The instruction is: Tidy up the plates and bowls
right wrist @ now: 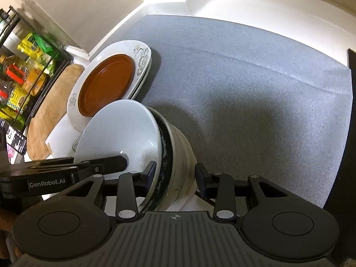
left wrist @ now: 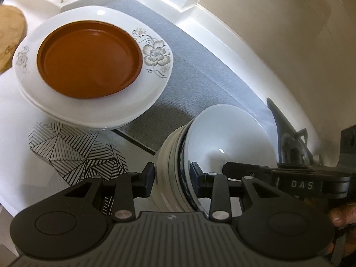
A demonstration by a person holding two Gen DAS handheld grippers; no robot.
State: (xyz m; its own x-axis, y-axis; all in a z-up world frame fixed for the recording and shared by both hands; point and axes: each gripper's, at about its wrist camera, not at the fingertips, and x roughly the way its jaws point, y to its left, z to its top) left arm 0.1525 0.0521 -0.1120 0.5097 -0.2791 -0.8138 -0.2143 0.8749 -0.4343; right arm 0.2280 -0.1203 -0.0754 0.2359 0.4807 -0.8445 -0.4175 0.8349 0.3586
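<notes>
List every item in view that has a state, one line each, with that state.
Stack of bowls: nested, tilted, gripped at the rim from two sides.
Left tongs: shut on the stack's rim.
Right tongs: shut on the stack's rim.
Brown plate: flat on the floral plates, empty.
Floral plates: stacked, partly on the grey mat.
</notes>
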